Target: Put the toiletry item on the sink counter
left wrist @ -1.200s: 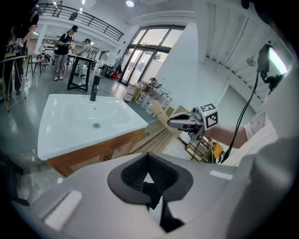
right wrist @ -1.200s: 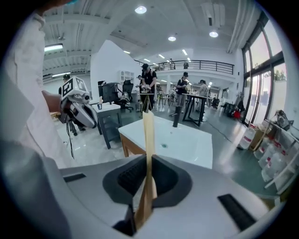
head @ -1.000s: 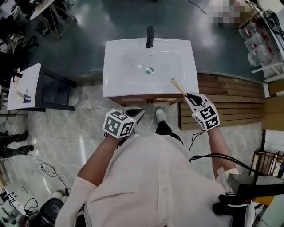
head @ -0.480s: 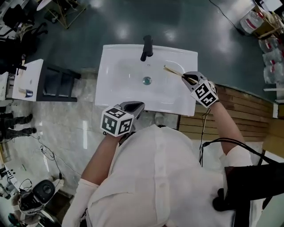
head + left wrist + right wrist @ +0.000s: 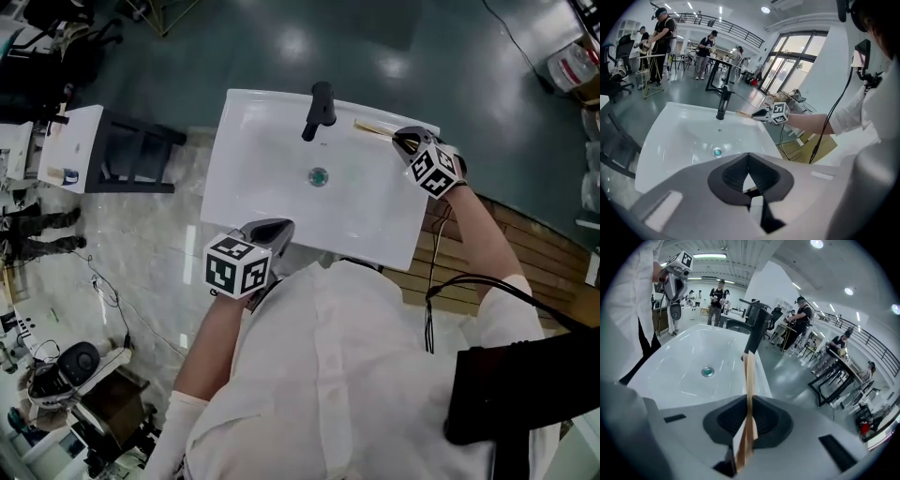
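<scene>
**Head view.** The right tool (image 5: pixel 405 141) hangs over the back right corner of the white sink surface (image 5: pixel 405 221), just right of the black faucet (image 5: pixel 319 108). It pinches one end of the toiletry item (image 5: pixel 375 127), a slim tan stick that reaches from the jaws toward the faucet along the rear ledge. Whether the stick touches the ledge I cannot tell. The left tool (image 5: pixel 274 229) sits at the front rim, well apart from the item.

**Left gripper view.** The left tool's jaws are pressed together with nothing between them. It has no part in this step and is best held clear at the front. Across the basin, the item (image 5: pixel 743 114) shows low beside the faucet's foot.

**Right gripper view.** The jaws clamp the near end of the stick (image 5: pixel 750 380). It runs straight ahead with its far tip close to the faucet (image 5: pixel 754 331).

As I judge it, a good placement goes like this:
- Lower the tool until the whole length of the stick lies flat on the ledge.
- Keep the stick off the slope that falls toward the drain (image 5: pixel 708 371).
- Keep the far tip from knocking the faucet.
- Ease the jaws apart gently.
- Draw the tool back along the stick's own line, so the pads neither drag it nor roll it into the basin.
</scene>
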